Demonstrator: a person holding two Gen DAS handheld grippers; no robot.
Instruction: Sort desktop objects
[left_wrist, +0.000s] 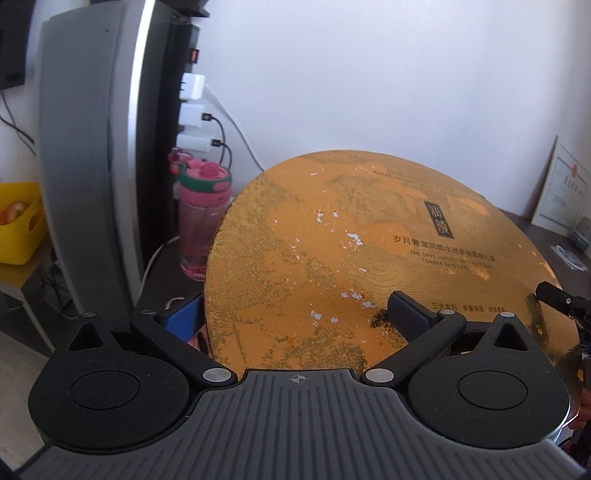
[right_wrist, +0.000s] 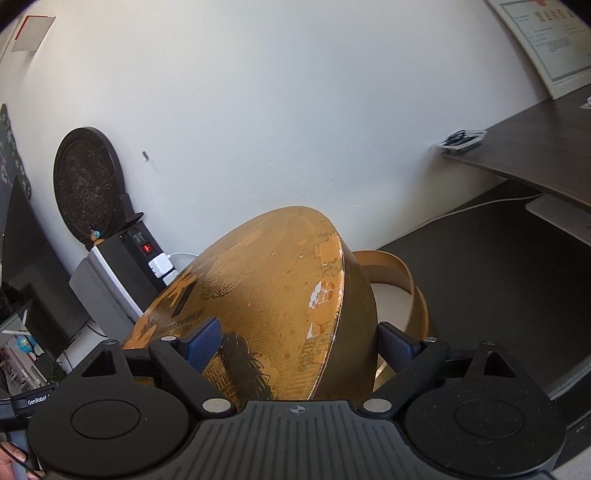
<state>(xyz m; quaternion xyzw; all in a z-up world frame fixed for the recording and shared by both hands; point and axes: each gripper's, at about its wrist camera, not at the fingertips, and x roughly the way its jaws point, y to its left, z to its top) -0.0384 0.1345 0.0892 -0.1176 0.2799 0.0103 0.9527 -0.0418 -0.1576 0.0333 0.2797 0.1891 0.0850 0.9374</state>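
Note:
A large round golden lid (left_wrist: 351, 251) with printed text is held tilted between both grippers. My left gripper (left_wrist: 295, 317) straddles its near rim, the right finger lying on the top face and the left finger (left_wrist: 181, 317) partly hidden behind the edge. My right gripper (right_wrist: 299, 345) is shut wide across the lid (right_wrist: 266, 280), one blue pad (right_wrist: 203, 343) on the top face and the other behind the side wall. Its finger also shows at the lid's right edge in the left wrist view. The round golden box base (right_wrist: 399, 280), white inside, rests on the dark desk beyond the lid.
A pink water bottle (left_wrist: 203, 221) stands behind the lid beside a grey monitor (left_wrist: 92, 166) and a power strip with white chargers (left_wrist: 192, 103). A yellow basket (left_wrist: 18, 221) sits far left. A dark shelf (right_wrist: 535, 147) juts out at right, and a dark round plate (right_wrist: 86, 184) leans on the wall.

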